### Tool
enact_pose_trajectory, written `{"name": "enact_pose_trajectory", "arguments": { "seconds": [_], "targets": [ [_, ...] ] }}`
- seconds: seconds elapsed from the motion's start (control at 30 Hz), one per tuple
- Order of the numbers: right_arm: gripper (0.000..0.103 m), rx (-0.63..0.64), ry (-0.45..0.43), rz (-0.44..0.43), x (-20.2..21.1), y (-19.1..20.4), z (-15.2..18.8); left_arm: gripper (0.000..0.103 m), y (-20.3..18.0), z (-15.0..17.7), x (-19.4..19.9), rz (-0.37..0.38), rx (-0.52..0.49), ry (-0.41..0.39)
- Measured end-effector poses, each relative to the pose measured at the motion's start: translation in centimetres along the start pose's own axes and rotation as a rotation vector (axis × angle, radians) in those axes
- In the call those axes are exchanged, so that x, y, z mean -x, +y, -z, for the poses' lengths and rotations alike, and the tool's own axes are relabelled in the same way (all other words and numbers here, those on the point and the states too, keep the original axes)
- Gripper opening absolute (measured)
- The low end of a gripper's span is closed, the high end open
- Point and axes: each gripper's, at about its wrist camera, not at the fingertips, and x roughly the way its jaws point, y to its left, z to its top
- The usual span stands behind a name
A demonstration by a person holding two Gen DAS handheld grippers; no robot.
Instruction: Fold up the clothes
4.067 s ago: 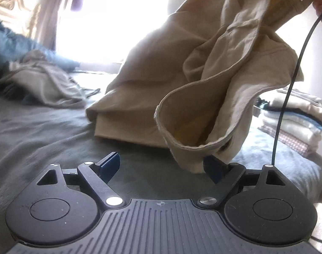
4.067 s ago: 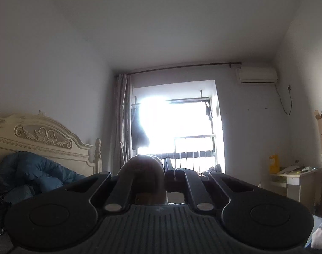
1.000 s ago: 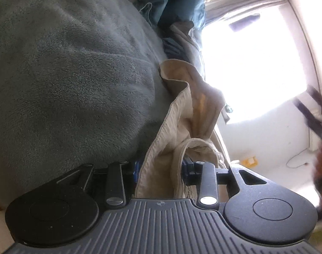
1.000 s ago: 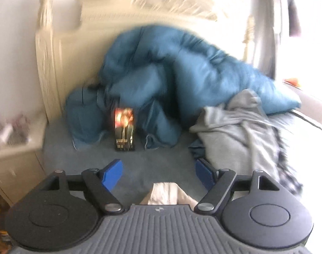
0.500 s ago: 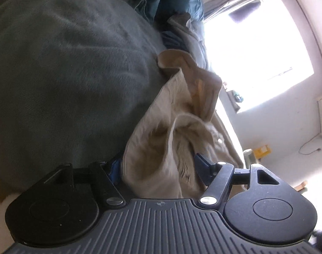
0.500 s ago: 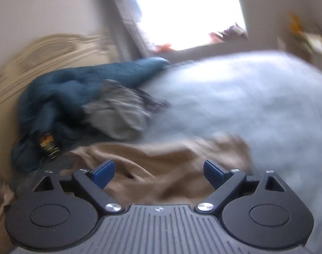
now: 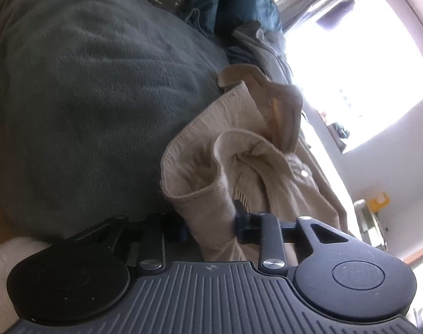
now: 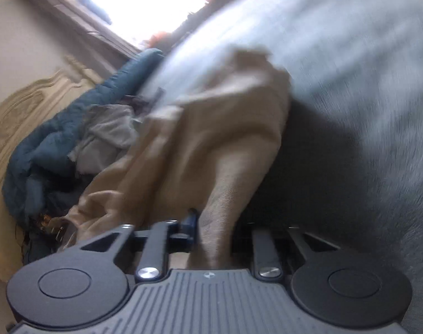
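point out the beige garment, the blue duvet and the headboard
beige garment [image 7: 211,172], left wrist view, hemmed edge near the gripper
blue duvet [image 8: 44,150], right wrist view, bunched middle
headboard [image 8: 19,108], right wrist view, carved cream panel

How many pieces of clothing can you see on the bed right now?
2. The beige garment lies across the grey bedspread, pinched by both tongs. A grey garment is crumpled by the blue duvet. More may be hidden.

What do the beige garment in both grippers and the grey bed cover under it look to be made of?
Beige garment: looks like a woven cotton or linen blend, matte, with stitched hems, soft creases and a small metal snap or button; the exact fibre is unclear.
Grey bed cover: looks like plush fleece or similar pile fabric, matte and fuzzy, with shallow dimples in its surface.
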Motion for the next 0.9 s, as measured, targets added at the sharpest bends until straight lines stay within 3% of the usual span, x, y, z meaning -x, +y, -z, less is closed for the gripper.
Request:
{"name": "enact_pose_trajectory", "arguments": {
  "seconds": [0.23, 0.3, 0.4, 0.57, 0.63, 0.67, 0.7, 0.73, 0.8, 0.9],
  "targets": [
    [0.008, 0.163, -0.083, -0.008, 7.3, 2.5, 2.6, 0.026, 0.2, 0.6, 1.3, -0.01, 0.008, -0.003],
    [0.006, 0.068, -0.036, 0.017, 6.3, 0.1, 3.0, 0.022, 0.0, 0.5, 1.2, -0.009, 0.006, -0.007],
    [0.004, 0.019, -0.049, 0.025, 6.0, -1.4, 2.7, 0.016, -0.3, -0.3, 1.3, 0.02, 0.022, -0.019],
    [0.004, 0.203, -0.169, 0.03, 8.6, 2.5, 0.8, 0.016, 0.1, -1.8, 2.7, 0.125, 0.038, -0.075],
    [0.005, 0.261, -0.12, 0.098, 8.2, 3.0, 0.9, 0.016, 0.7, -1.7, 2.5, 0.143, 0.034, -0.061],
    [0.01, 0.28, -0.076, 0.164, 7.7, 2.8, 1.2, 0.017, 1.0, -1.6, 2.4, 0.151, 0.031, -0.052],
    [0.022, 0.283, -0.049, 0.235, 7.4, 2.4, 1.5, 0.018, 1.4, -1.5, 2.2, 0.159, 0.027, -0.043],
    [0.028, 0.27, -0.062, 0.266, 7.8, 2.4, 1.6, 0.021, 1.7, -1.4, 2.0, 0.166, 0.024, -0.034],
    [0.031, 0.24, -0.104, 0.31, 9.1, 2.4, 1.9, 0.038, 2.4, -1.2, 1.7, 0.181, 0.018, -0.016],
    [0.032, 0.274, -0.221, 0.335, 11.4, 5.6, 1.3, 0.047, 3.4, -0.8, 1.3, 0.204, 0.008, 0.011]
  ]
}}
